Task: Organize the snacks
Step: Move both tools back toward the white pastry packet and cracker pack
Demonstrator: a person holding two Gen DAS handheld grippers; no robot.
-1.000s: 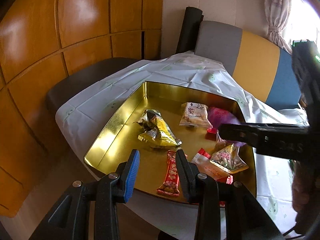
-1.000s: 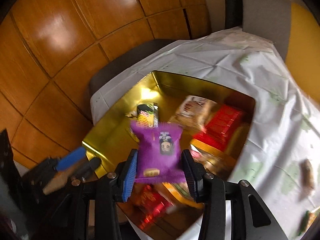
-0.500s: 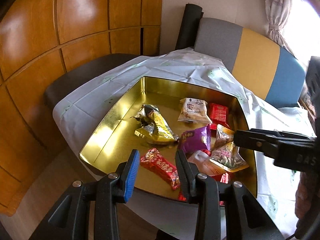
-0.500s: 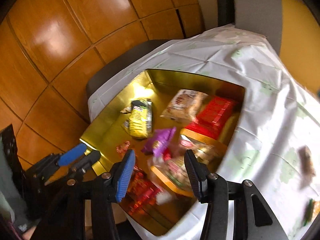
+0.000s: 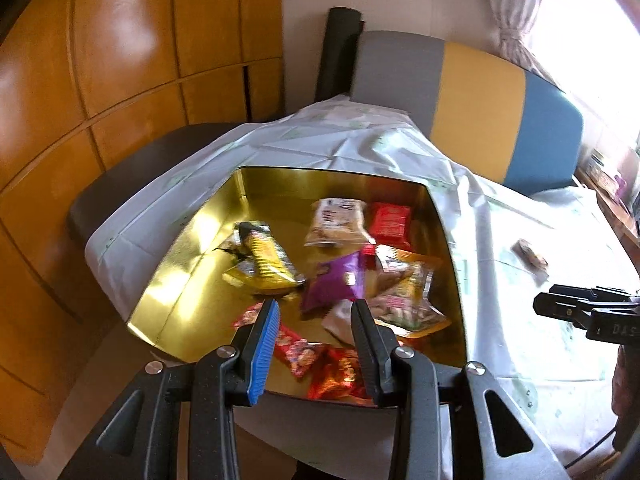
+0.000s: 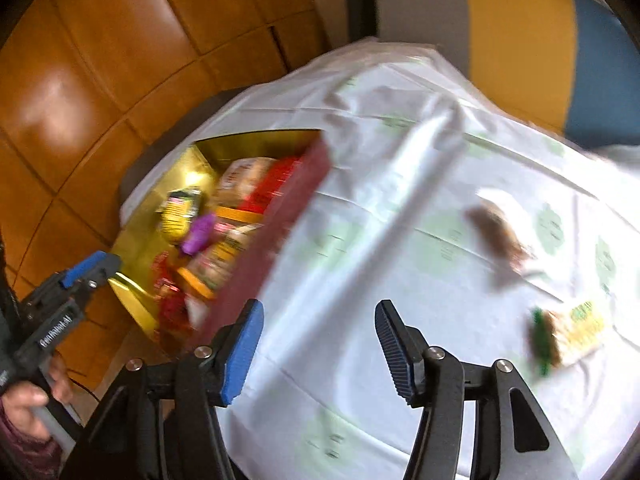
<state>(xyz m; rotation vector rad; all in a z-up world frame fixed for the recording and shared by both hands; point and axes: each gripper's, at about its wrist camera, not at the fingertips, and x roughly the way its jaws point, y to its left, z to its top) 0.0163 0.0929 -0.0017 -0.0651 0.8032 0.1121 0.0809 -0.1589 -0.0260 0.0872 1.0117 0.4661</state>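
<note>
A gold tin (image 5: 188, 276) on the white tablecloth holds several snack packets, among them a purple packet (image 5: 332, 284), a yellow one (image 5: 264, 258) and red ones (image 5: 390, 222). My left gripper (image 5: 316, 322) hangs open over the tin's near edge with nothing between its fingers. My right gripper (image 6: 320, 336) is over bare tablecloth to the right of the tin (image 6: 280, 216); its jaws are opening and hold nothing. Two snacks lie loose on the cloth: a brown one (image 6: 496, 232) and a yellow-green one (image 6: 572, 332). The right wrist view is motion-blurred.
A white tablecloth (image 5: 520, 320) covers the round table. A chair with a grey, yellow and blue back (image 5: 472, 92) stands behind it, and wooden panels (image 5: 120, 60) line the left. A hand (image 6: 24, 404) holds the left gripper's handle.
The right gripper let go of the purple packet, which now lies in the tin, then swung right over the tablecloth with its jaws widening. The left gripper shifted slightly.
</note>
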